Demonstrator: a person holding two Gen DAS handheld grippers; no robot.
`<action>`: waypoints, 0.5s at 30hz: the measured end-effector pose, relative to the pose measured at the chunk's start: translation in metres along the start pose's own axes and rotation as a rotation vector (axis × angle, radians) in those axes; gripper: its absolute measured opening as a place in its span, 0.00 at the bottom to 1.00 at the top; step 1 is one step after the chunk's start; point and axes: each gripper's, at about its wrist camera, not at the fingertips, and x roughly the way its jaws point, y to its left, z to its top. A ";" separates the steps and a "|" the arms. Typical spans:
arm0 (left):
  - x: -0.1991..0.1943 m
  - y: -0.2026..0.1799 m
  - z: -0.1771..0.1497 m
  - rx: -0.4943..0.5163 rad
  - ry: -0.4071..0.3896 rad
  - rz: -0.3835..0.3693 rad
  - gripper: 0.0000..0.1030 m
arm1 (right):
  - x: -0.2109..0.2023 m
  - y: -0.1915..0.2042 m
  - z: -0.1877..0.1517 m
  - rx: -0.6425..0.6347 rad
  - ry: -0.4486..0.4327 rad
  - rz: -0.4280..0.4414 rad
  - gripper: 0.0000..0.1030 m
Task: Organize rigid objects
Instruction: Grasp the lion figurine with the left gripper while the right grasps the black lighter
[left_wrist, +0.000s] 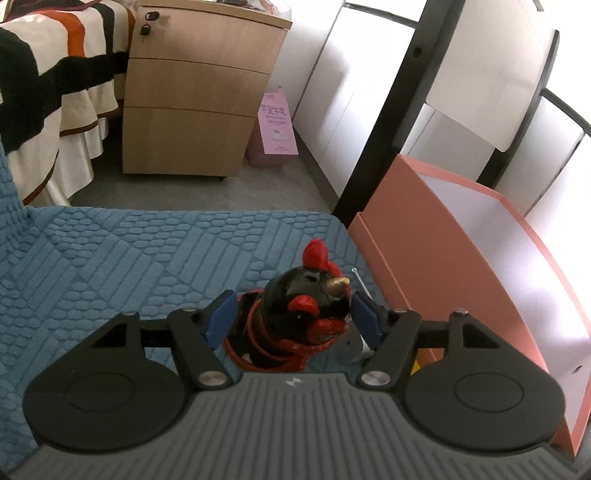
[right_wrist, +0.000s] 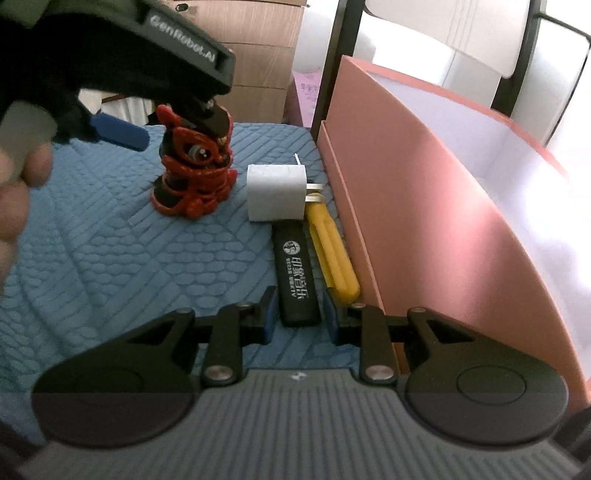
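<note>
We have our left claw (left_wrist: 291, 321) spread wide around the glossy black-and-red lion-dance figurine (left_wrist: 303, 314), whose blue pads stand on either side of it without touching, so the figurine stands upright on the blue textured worktop cover (left_wrist: 110, 258) between them, seemingly placed for a sideways pinch. Our right claw (right_wrist: 299, 317) is also parted and empty, with the near end of the flat black lighter (right_wrist: 295, 273) between its tips. Beyond it lie the yellow plastic screwdriver handle (right_wrist: 332, 254) and white plug adapter (right_wrist: 275, 192), all against the salmon-pink cardboard box (right_wrist: 424, 206), probably their destination.
</note>
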 end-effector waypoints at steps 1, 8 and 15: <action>0.000 0.000 -0.001 0.006 0.002 -0.003 0.65 | 0.000 -0.002 0.001 0.003 0.006 0.009 0.26; -0.003 -0.009 -0.005 0.051 -0.009 0.011 0.57 | -0.003 -0.003 0.000 0.013 0.019 0.082 0.26; -0.013 -0.007 -0.009 0.023 -0.011 0.039 0.56 | -0.009 0.000 -0.003 -0.001 0.030 0.133 0.26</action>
